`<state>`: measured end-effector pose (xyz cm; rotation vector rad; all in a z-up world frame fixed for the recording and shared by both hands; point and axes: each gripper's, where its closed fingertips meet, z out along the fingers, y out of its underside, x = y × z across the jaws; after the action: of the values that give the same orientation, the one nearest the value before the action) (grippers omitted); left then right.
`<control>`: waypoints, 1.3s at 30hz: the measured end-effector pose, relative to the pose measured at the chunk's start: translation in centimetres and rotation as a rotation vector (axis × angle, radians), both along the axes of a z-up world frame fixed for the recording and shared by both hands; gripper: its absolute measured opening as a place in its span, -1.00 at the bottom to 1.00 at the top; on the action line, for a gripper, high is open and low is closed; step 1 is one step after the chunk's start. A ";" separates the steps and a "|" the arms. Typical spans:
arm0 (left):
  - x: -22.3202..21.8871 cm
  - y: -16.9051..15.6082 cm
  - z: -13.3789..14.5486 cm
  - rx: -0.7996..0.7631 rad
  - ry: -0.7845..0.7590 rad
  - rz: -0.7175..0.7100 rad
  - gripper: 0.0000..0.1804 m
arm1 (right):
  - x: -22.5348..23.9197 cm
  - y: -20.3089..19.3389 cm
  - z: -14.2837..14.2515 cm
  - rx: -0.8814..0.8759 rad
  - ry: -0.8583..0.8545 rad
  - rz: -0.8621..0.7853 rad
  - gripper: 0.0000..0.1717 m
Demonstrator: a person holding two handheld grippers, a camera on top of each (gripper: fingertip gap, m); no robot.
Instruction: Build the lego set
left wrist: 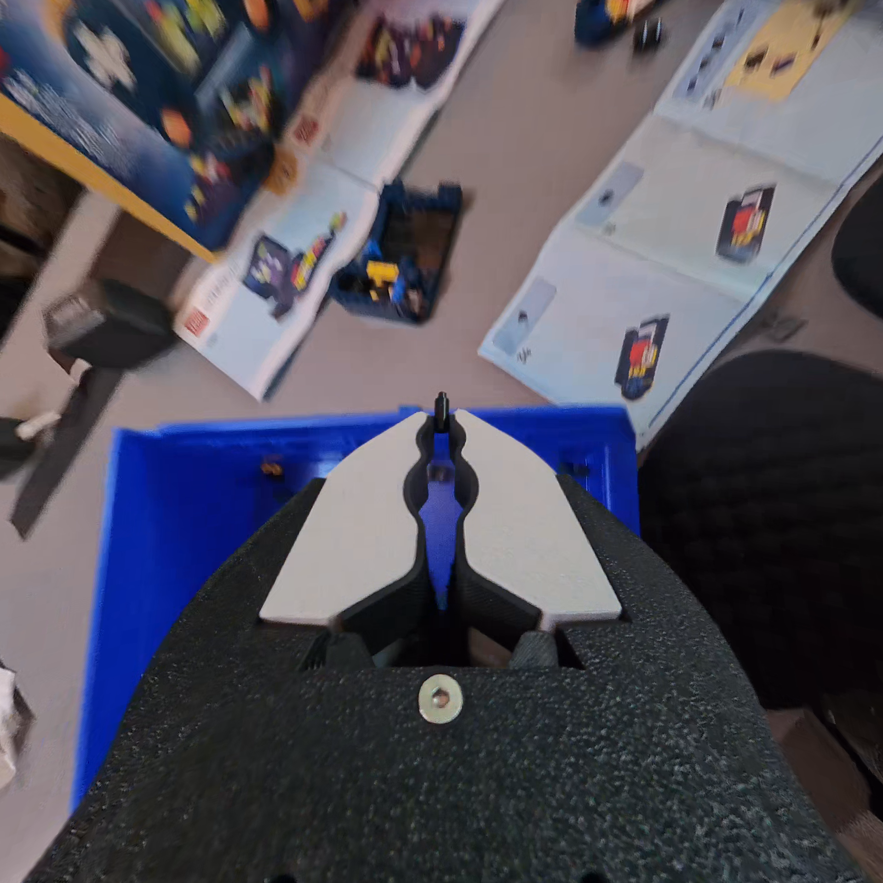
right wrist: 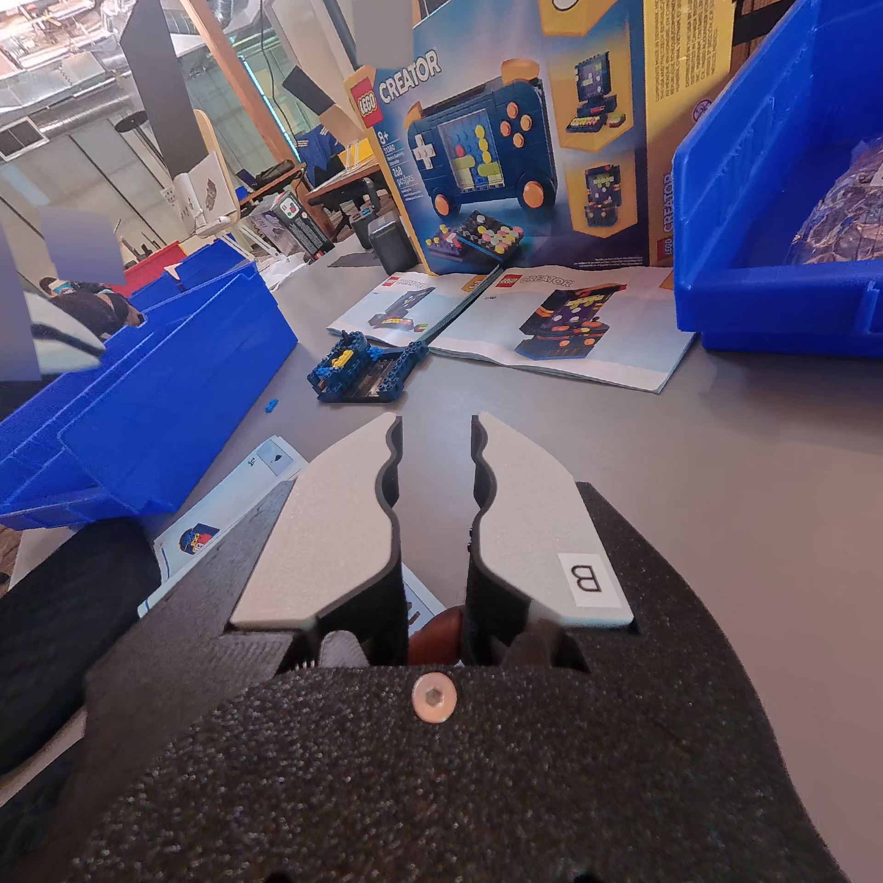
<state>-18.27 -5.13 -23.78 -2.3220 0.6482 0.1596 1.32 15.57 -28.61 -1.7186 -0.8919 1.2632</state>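
The left gripper [left wrist: 440, 420] has its jaws nearly closed, pinching a small black peg [left wrist: 440, 412] at the very tips, its end poking out beyond them. It hangs above a blue bin [left wrist: 191, 501], which holds a few tiny pieces. The right gripper [right wrist: 436, 420] has its jaws parted with only bare tabletop [right wrist: 669, 478] between them. Ahead of both lies a partly built dark blue brick model [right wrist: 360, 370] beside open instruction booklets [right wrist: 549, 334]. A toy box [right wrist: 525, 143] stands behind them, with more blue bins [right wrist: 143, 396] to the side.
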 end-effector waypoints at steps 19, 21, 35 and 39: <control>1.3 -2.7 -2.9 -0.267 -0.191 -0.066 -0.76 | -0.3 -0.7 -0.2 0.014 -0.028 0.027 -0.68; 0.8 -4.7 -5.7 -0.364 -0.185 -0.074 -0.81 | -0.4 -0.7 -0.4 0.019 -0.039 0.029 -0.68; 0.1 -4.7 -11.3 -0.328 0.198 -0.586 -0.78 | -0.3 -0.5 -0.5 0.004 -0.030 0.020 -0.68; 0.8 -4.5 -11.6 -0.310 0.144 -0.660 -0.81 | -0.3 -0.5 -0.4 0.008 -0.032 0.023 -0.68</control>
<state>-17.48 -9.63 -35.35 -2.2562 1.5616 -0.0888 1.02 15.02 -29.04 -1.7311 -0.9360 1.2488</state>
